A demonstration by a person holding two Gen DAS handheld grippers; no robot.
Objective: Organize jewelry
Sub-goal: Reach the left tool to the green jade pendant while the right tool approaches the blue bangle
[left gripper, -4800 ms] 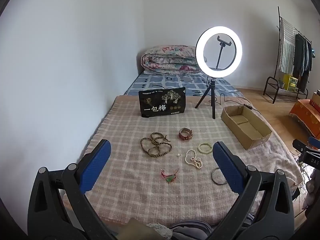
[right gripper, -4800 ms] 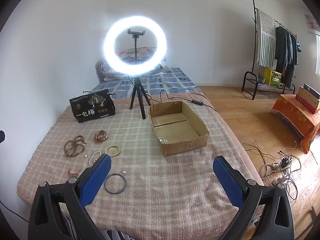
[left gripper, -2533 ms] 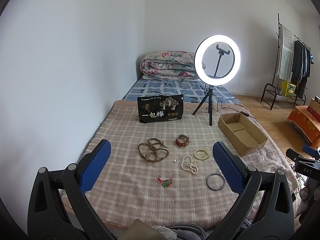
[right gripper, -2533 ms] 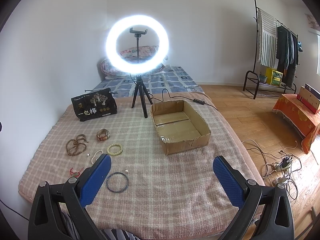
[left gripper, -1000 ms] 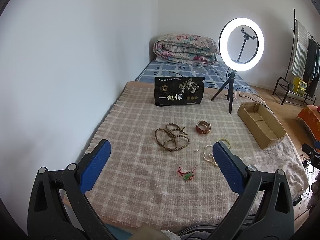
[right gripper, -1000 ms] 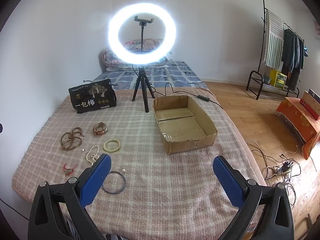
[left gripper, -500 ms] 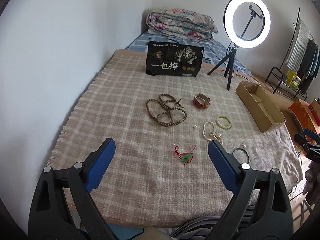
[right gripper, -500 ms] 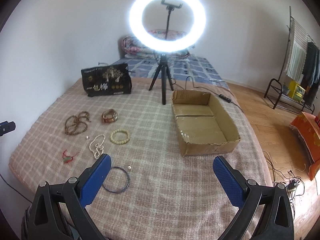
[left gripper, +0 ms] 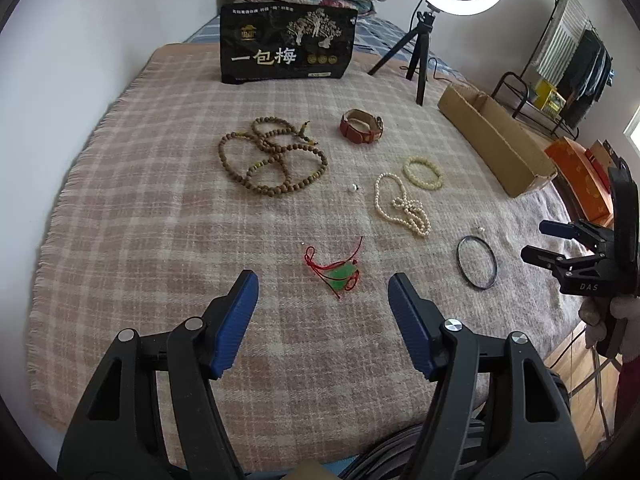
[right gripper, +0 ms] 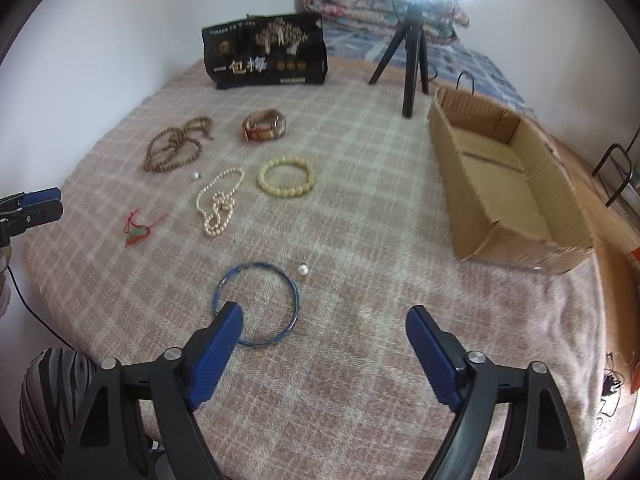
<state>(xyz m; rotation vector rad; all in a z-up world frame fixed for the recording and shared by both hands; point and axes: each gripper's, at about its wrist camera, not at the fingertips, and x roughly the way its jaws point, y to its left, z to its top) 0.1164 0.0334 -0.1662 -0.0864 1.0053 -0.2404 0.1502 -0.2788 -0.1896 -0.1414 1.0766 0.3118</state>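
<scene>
Jewelry lies on a checked blanket [left gripper: 140, 200]. My left gripper [left gripper: 323, 280] is open just above and short of a green pendant on red cord [left gripper: 340, 274]. Beyond it lie a brown bead necklace [left gripper: 272, 156], a red-strap watch [left gripper: 361, 126], a pearl necklace [left gripper: 402, 204], a yellow bead bracelet [left gripper: 423, 173] and a dark bangle [left gripper: 477, 262]. My right gripper [right gripper: 324, 314] is open over the blue bangle [right gripper: 256, 304], its left finger on the bangle's near left rim. A loose pearl [right gripper: 303, 269] lies beside it. An empty cardboard box [right gripper: 504, 184] stands to the right.
A black snack bag [left gripper: 286, 42] stands at the back of the blanket. A ring light on a tripod [left gripper: 420, 60] stands beside the box. A small pearl [left gripper: 353, 188] lies mid-blanket. The right gripper [left gripper: 576, 256] shows at the left wrist view's right edge.
Both grippers have moved forward and down toward the blanket. The left one has come close to the green pendant, the right one to the bangle. The jewelry has not moved.
</scene>
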